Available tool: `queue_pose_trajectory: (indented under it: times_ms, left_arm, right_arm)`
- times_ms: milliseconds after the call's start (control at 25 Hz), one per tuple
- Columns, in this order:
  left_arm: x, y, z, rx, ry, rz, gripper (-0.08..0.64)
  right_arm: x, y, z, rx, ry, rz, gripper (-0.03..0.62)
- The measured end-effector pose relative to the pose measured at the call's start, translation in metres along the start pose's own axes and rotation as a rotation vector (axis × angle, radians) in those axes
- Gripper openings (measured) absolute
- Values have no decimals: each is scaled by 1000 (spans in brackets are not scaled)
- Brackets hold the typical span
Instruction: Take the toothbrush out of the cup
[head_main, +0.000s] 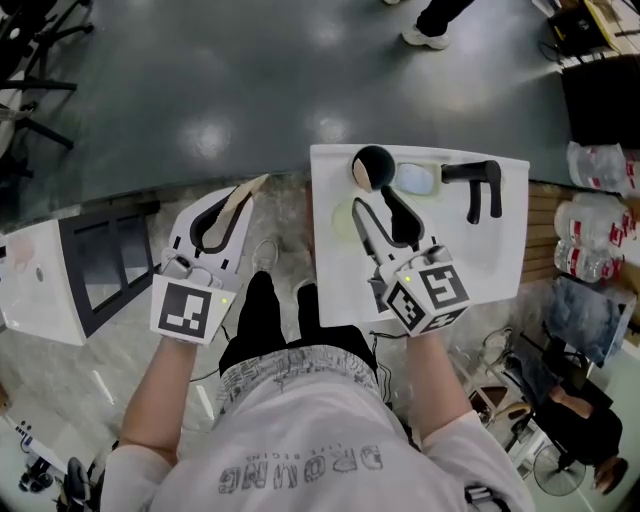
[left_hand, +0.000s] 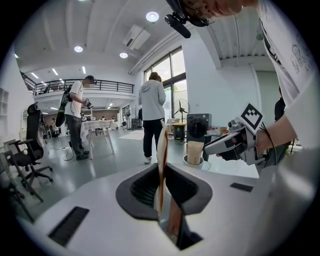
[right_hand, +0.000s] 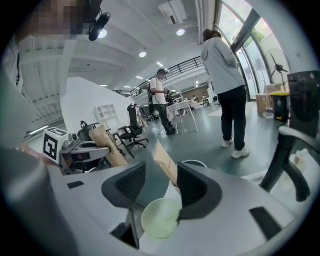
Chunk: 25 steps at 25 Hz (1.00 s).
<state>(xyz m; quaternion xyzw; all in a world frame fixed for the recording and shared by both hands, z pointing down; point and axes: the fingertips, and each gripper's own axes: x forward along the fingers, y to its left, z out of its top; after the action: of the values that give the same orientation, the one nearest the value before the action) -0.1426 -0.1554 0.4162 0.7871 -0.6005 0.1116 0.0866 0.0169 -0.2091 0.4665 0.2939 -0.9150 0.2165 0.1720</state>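
On the white basin (head_main: 500, 250) stands a dark cup (head_main: 373, 160) with a tan paper-wrapped toothbrush (right_hand: 165, 161) leaning in it. My right gripper (head_main: 378, 205) is open just short of the cup; the wrapped toothbrush shows between its spread jaws, untouched. Off the basin to the left, my left gripper (head_main: 222, 222) is shut on a second tan paper-wrapped toothbrush (head_main: 243, 197), which sticks up out of its jaws (left_hand: 161, 165). The left gripper view also shows the cup (left_hand: 194, 152) and the right gripper (left_hand: 231, 142) beyond it.
A black faucet (head_main: 478, 182) stands on the basin right of the cup. A pale green disc (right_hand: 160, 218) lies under the right jaws. Water bottles (head_main: 595, 165) are stacked at the right. A white cabinet (head_main: 40, 290) sits at the left. People (right_hand: 227, 85) stand on the floor beyond.
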Motion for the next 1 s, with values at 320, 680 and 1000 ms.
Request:
queue_pose_trajectory:
  times_ms: [320, 680, 1000]
  left_arm:
    - [2, 14, -14, -18, 13, 3, 55]
    - [3, 20, -23, -27, 24, -2, 55]
    - [3, 26, -31, -38, 34, 6, 55]
  right_arm:
    - [21, -2, -2, -41, 25, -12, 209]
    - [38, -2, -1, -69, 37, -15, 202]
    - [46, -6, -1, -81, 41, -23, 201]
